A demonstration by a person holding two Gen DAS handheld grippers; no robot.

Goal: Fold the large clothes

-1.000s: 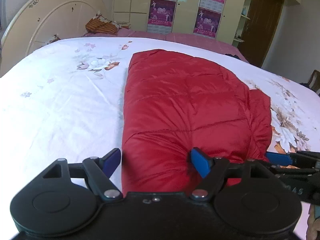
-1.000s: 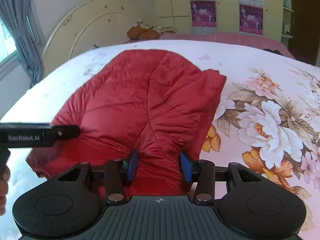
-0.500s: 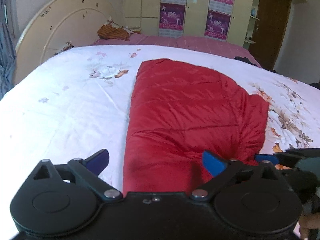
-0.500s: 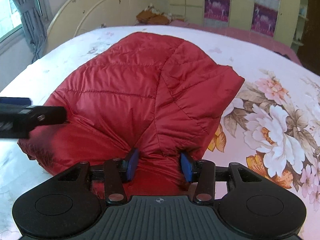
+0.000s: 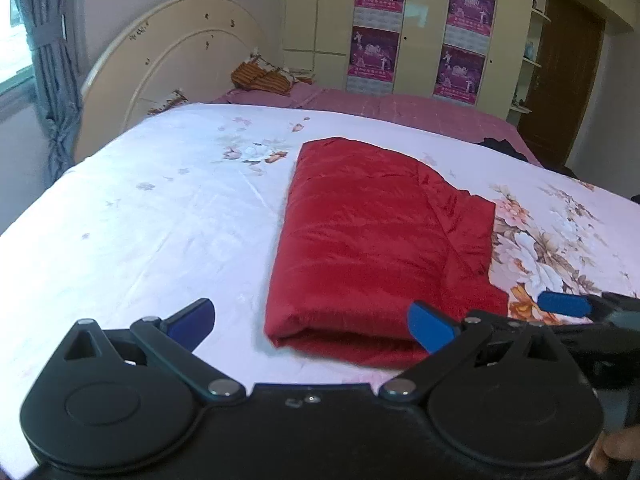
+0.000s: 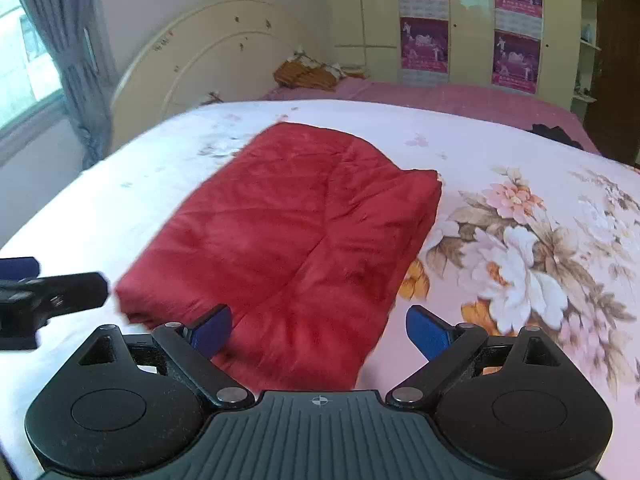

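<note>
Both hand-held grippers stand released over the near edge of the bed: the left hand-held gripper (image 5: 310,322) has its blue pads spread wide with nothing pinched between them, and the right hand-held gripper (image 6: 318,330) is opening, its jaws straddling the near end of the cloth without pressing on it. The red quilted padded garment (image 5: 372,240) lies folded into a thick, roughly oblong bundle on the white floral bedsheet (image 5: 160,220), its near fold just ahead of the fingers and its right side stepping out in an uneven flap beside the big printed flowers. Judged from this, the step in hand is letting go cleanly after a fold and checking the result. To do it well, both tools should lift straight away from the fabric so no pad drags the slippery shell and pulls the top layer open. The puffy filling looks likely to spring back, so a flat press along the near fold would help it settle. If another fold is wanted, the uneven right flap should be squared first, and both layers at each near corner taken together, not the top skin alone.
</note>
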